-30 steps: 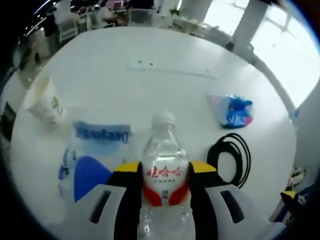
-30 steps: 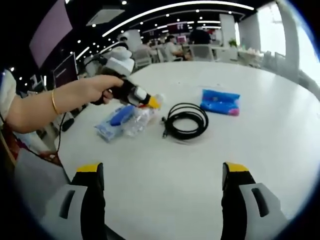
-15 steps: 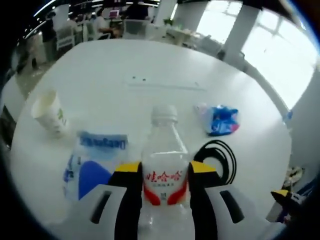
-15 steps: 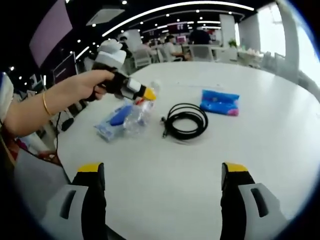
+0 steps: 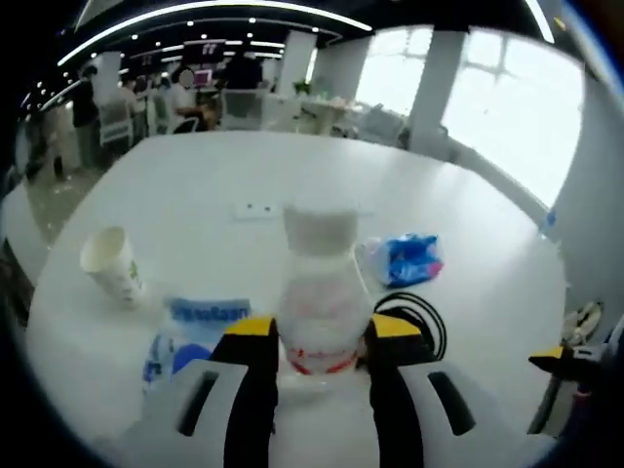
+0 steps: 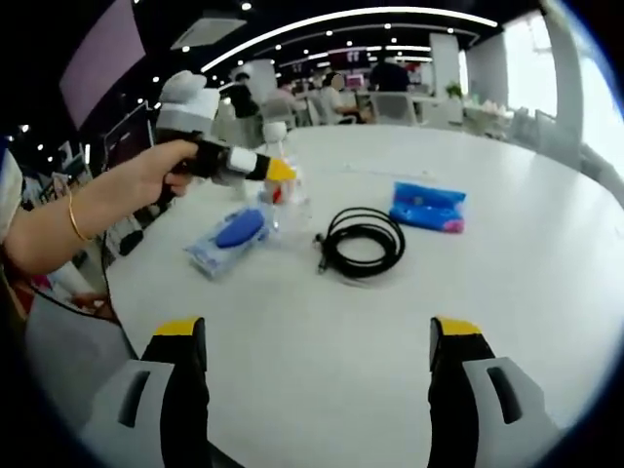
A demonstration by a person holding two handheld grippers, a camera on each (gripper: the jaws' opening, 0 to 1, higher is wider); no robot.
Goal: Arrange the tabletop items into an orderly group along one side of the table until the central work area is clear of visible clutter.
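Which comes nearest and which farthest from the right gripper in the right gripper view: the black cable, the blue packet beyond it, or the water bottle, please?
1. Black cable: coiled at the table's middle, straight ahead of the right gripper.
2. Blue packet: beyond the cable, toward the right.
3. Water bottle: upper left, clamped in the left gripper. It and the packet are close to call.

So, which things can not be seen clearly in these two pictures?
- Bottle, left gripper view: label blurred, unreadable; lower body hidden between the jaws of the left gripper.
- Cable, left gripper view: partly behind the bottle and a jaw.
- Wipes pack, left gripper view: print too blurred to read, lower part cut by a jaw.
- Cup: inside not visible.
- Blue bag, right gripper view: print too small.
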